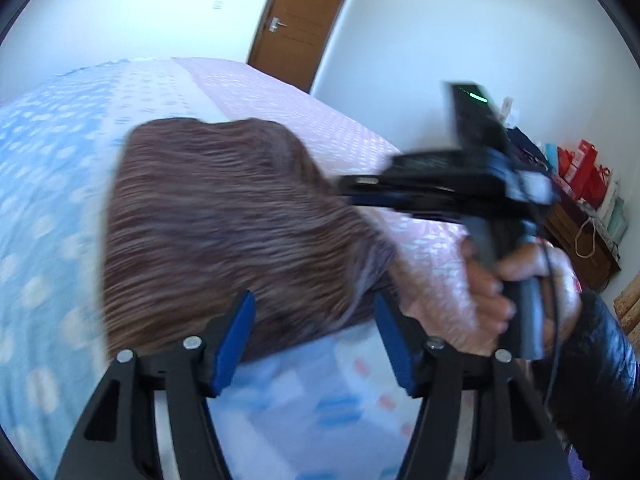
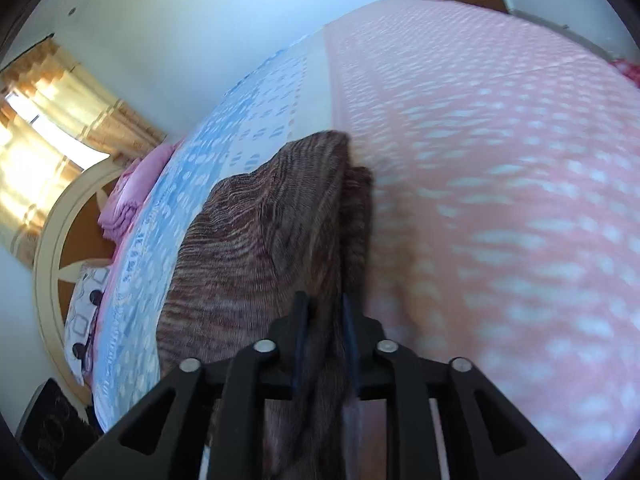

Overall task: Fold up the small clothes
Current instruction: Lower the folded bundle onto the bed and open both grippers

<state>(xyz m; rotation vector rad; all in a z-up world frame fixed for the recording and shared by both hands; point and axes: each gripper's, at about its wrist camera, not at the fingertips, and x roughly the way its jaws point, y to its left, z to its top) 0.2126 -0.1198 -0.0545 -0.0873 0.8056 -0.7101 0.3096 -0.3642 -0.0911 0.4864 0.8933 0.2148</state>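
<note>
A brown striped knit garment (image 1: 224, 224) lies on the bed, blurred by motion. My left gripper (image 1: 316, 308) is open, its blue pads spread wide just in front of the garment's near edge, holding nothing. My right gripper (image 2: 326, 312) is shut on a bunched edge of the same garment (image 2: 256, 248), which runs between its fingers. In the left wrist view the right gripper (image 1: 360, 188) comes in from the right, held by a hand, its tips at the garment's right edge.
The bed has a blue dotted sheet (image 1: 48, 200) on the left and a pink dotted sheet (image 2: 500, 180) on the right. A brown door (image 1: 300, 20), red bags on a wooden cabinet (image 1: 584, 176), pillows (image 2: 124, 192) and a curtained window (image 2: 48, 128) surround it.
</note>
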